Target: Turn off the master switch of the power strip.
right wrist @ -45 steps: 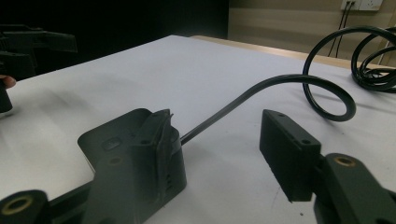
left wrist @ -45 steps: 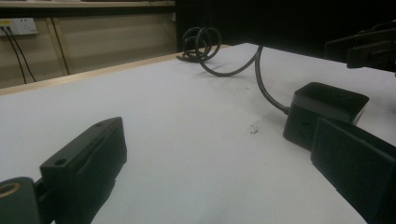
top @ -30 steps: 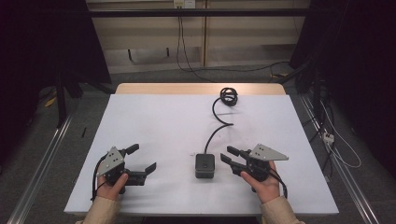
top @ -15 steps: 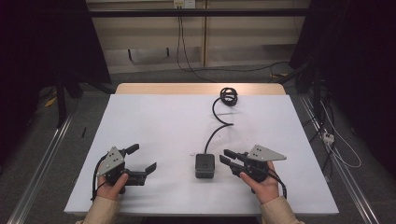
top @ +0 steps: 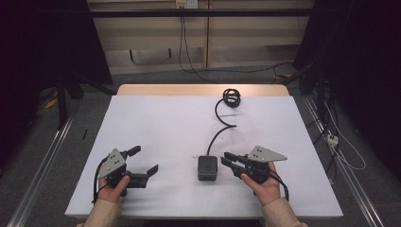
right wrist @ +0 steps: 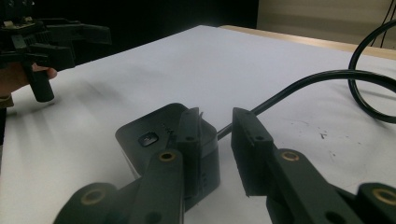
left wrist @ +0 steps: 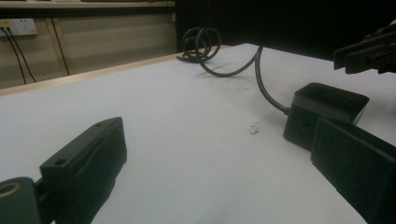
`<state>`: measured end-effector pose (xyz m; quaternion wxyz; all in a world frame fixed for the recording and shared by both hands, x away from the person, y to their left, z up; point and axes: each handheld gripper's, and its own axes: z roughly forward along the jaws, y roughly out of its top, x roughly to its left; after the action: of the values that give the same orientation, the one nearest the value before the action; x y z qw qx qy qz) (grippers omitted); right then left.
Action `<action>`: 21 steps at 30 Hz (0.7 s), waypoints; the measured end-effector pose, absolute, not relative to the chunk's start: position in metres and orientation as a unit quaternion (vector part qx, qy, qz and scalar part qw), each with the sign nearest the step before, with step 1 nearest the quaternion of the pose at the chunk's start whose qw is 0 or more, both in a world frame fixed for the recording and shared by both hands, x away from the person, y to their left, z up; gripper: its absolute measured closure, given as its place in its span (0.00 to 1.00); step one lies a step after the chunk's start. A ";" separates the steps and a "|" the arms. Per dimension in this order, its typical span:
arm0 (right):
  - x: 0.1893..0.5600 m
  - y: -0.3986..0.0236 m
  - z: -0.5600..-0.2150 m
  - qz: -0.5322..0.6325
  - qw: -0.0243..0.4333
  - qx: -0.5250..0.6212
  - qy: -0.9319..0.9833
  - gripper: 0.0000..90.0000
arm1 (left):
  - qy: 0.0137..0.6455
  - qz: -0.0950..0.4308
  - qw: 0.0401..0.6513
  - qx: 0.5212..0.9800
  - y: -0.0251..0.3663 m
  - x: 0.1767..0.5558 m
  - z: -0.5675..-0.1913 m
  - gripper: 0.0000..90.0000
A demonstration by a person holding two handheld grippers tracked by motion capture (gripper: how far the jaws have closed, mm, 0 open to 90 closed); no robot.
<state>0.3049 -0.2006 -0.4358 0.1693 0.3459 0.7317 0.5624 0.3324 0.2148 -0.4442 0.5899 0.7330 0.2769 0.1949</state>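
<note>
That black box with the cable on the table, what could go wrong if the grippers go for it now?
The right hand-held gripper, its jaws just narrowing with nothing between them, sits beside the black box; its gap looks narrower than the box, so it may shove it instead of gripping. The cable runs back to a coil near the far edge and could drag if the box is lifted. The left hand-held gripper stands open, well apart.

A white table (top: 156, 127) bears a black box (top: 207, 168) and its cable (top: 222, 118).
</note>
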 end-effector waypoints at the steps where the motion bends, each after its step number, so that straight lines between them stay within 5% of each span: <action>1: 0.305 -0.200 -0.436 0.561 0.170 0.345 0.733 0.82 | 0.277 0.195 0.590 0.733 0.215 0.332 -0.444 0.04; 21: 0.308 -0.196 -0.433 0.559 0.163 0.346 0.736 0.88 | 0.278 0.194 0.591 0.732 0.215 0.332 -0.444 0.04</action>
<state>0.3084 -0.1961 -0.4334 0.1628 0.3461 0.7357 0.5591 0.3325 0.2151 -0.4441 0.5908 0.7322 0.2775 0.1945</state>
